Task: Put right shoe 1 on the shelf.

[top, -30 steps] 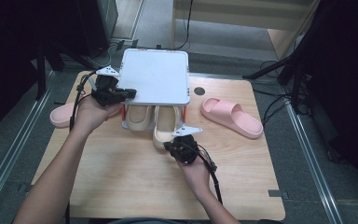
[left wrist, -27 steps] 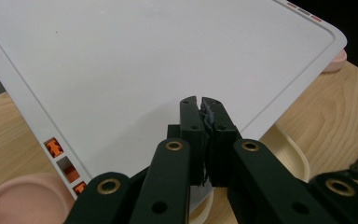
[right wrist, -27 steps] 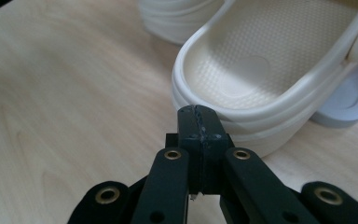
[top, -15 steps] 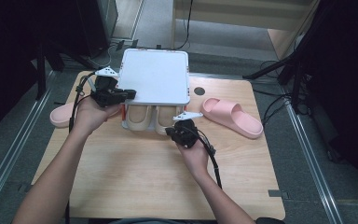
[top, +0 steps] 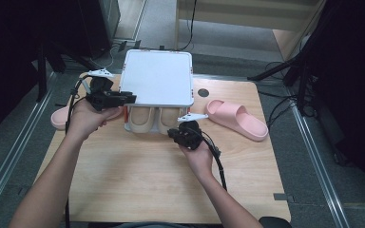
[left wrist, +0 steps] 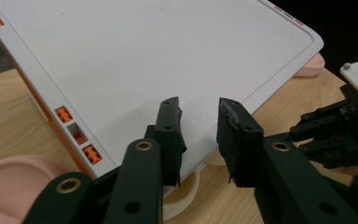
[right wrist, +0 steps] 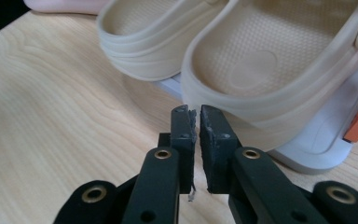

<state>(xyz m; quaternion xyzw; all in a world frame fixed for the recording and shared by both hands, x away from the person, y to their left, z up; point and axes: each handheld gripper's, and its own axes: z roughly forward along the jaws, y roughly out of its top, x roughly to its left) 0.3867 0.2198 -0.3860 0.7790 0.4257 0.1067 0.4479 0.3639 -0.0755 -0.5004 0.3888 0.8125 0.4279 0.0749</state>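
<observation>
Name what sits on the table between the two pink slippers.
In the high view, a white box with its lid raised and a pair of beige shoes lie between the left pink slipper and the right pink slipper.

Bare table [top: 138, 180] lies open in front; the white lid [top: 159, 78] and beige clogs [top: 151, 118] seemingly block beyond.

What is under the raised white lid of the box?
Under the white lid lie two beige clogs, side by side in the box; their heel ends stick out toward the person. Their front parts are covered by the lid.
</observation>
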